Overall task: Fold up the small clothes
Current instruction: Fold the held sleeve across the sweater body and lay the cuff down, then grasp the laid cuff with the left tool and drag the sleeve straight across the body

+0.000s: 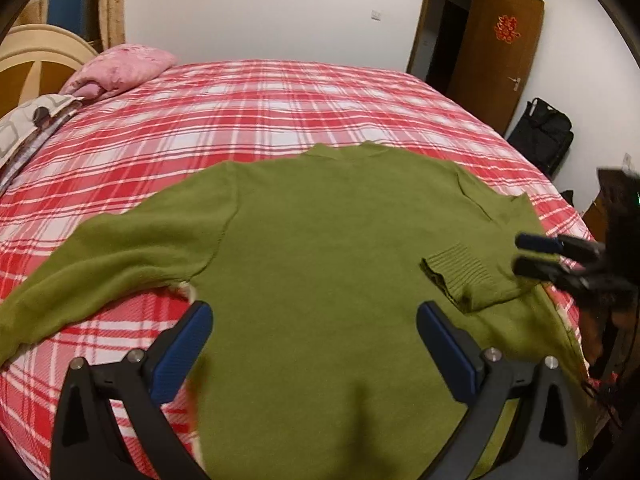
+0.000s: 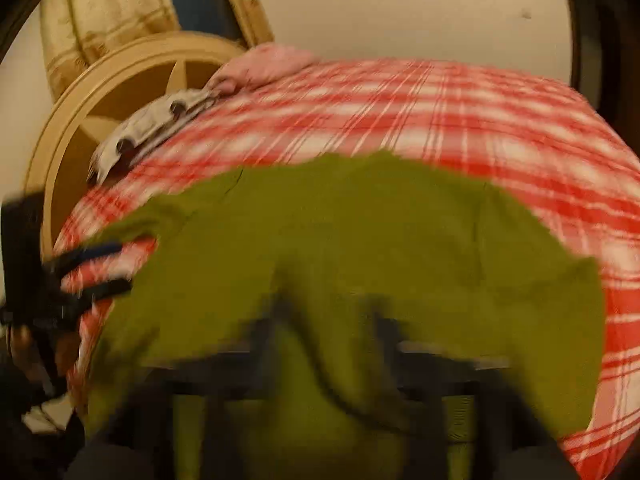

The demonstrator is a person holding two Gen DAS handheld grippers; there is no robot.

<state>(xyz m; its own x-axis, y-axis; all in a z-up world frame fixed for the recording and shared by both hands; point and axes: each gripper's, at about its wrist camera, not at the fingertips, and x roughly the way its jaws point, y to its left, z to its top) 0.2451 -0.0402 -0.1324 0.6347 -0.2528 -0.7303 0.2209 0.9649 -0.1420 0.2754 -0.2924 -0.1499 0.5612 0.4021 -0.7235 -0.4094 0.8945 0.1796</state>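
- Left tongs: two blue-padded fingers spread wide in the left wrist view, nothing between them, poised over the lower body of the sweater.
- One olive-green knit sweater lies flat on the bed, neck pointing away toward the far side. One sleeve stretches out to the left over the plaid; the other is folded in across the body, its ribbed cuff resting on the chest.
- Right tongs: seen from the left wrist view at the right edge, two dark fingers a narrow gap apart, just beside the folded sleeve. Whether they hold any cloth I cannot tell; the right wrist view is heavily blurred, its own fingers showing only as dark smears over green knit.
- One bed with a red-and-white plaid sheet carries the sweater.
- At the far left of the bed: one pink pillow and one grey patterned cloth next to it, with a curved wooden headboard behind.
- Beyond the bed: one brown door standing open, and one black bag against the wall.
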